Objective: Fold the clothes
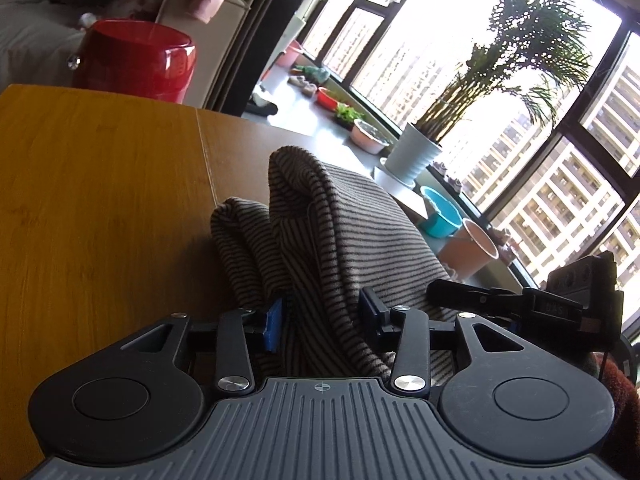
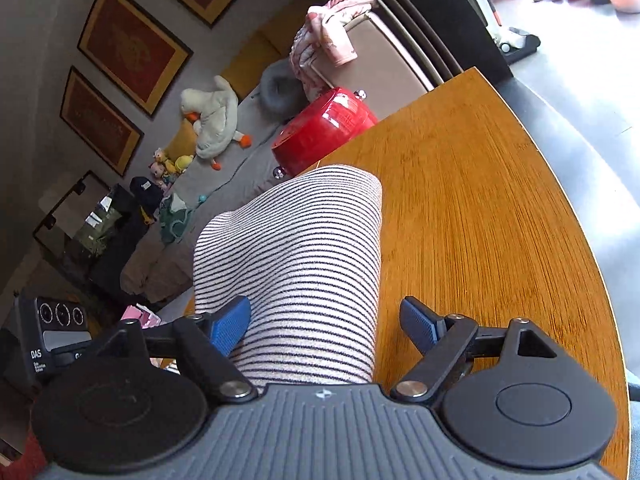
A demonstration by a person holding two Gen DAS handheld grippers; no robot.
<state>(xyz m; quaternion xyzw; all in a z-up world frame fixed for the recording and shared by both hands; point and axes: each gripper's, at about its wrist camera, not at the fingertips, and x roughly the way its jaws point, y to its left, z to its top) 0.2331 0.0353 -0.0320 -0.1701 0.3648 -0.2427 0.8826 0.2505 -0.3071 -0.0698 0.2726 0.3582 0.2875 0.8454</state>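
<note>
A striped black-and-white garment (image 1: 320,240) lies bunched in folds on the wooden table (image 1: 100,200). My left gripper (image 1: 322,318) is open, its blue pads (image 1: 274,322) on either side of a fold of the cloth that runs between them. In the right wrist view the same striped garment (image 2: 296,264) lies smooth on the table (image 2: 480,220). My right gripper (image 2: 326,326) is open wide, with the cloth's near end between its blue pads (image 2: 230,324). The other gripper's body shows at the right edge of the left wrist view (image 1: 560,300).
A red round stool (image 1: 136,60) stands beyond the table's far edge, also in the right wrist view (image 2: 324,128). A sofa with plush toys (image 2: 212,120) lies behind it. Plant pots and basins (image 1: 440,216) line the window sill. The table's curved edge (image 2: 592,280) is at right.
</note>
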